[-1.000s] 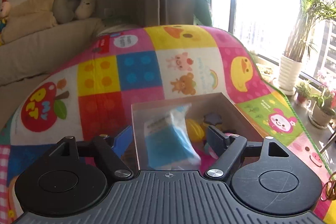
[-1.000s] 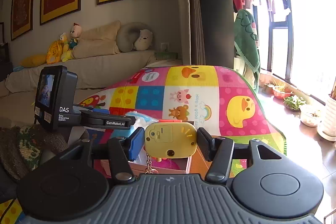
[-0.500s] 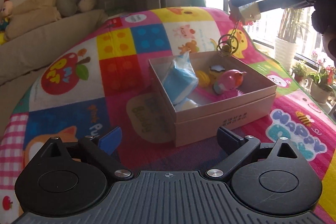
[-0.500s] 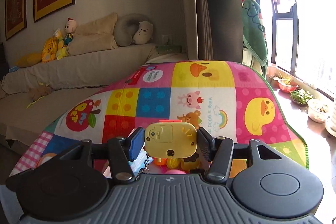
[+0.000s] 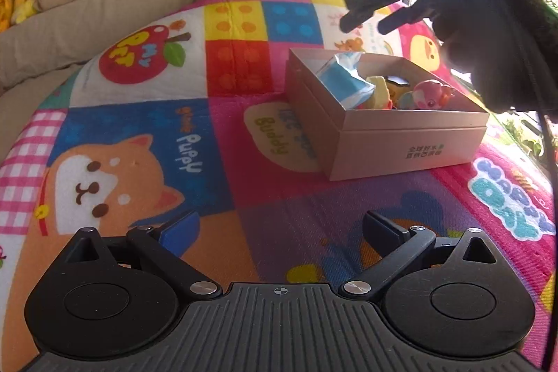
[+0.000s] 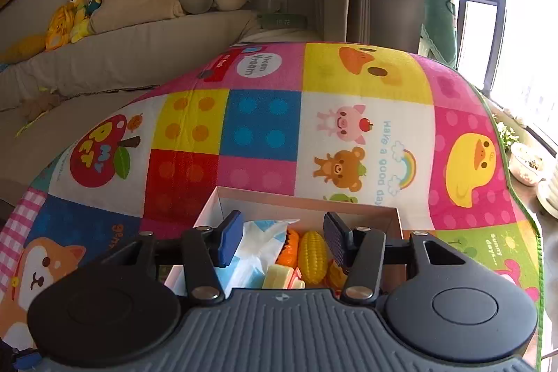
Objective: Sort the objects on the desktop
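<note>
My right gripper (image 6: 279, 241) hangs above the box (image 6: 307, 203) with its jaws spread and nothing between them; corn (image 6: 313, 256) and a blue-white packet (image 6: 259, 246) lie right below. My left gripper (image 5: 279, 230) is spread wide too, empty, low over the play mat (image 5: 139, 135). From there the box (image 5: 404, 142) sits at one o'clock, a pink toy (image 5: 430, 93) inside at its right.

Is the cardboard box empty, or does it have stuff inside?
It has stuff inside. The open box holds a blue tissue pack, a toy corn and a pink toy.
</note>
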`<state>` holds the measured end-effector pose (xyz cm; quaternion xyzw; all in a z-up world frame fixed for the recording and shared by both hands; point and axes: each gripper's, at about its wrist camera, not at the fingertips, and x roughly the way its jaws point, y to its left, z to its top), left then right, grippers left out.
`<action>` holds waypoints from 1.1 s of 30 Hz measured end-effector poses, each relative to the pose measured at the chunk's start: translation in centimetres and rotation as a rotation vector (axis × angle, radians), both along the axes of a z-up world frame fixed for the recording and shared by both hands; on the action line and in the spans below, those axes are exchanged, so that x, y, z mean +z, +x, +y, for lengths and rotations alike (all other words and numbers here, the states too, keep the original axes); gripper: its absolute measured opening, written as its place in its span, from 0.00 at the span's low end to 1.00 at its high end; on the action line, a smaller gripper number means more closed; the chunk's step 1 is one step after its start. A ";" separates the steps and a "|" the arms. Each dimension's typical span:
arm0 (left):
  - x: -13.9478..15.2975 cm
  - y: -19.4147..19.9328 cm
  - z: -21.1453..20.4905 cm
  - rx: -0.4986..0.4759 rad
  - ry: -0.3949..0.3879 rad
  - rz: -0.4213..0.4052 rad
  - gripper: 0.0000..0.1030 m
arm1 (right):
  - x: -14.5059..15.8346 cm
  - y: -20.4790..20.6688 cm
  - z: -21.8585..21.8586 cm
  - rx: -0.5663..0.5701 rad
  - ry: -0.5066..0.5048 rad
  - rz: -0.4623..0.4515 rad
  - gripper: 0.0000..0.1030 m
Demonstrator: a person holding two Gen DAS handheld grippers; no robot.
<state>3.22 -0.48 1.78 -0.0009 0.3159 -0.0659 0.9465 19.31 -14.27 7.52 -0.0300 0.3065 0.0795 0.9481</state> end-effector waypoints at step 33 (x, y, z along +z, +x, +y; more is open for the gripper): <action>-0.8 -2.5 -0.9 0.058 0.096 0.062 1.00 | -5.3 -17.3 -8.4 -0.023 0.209 0.054 1.00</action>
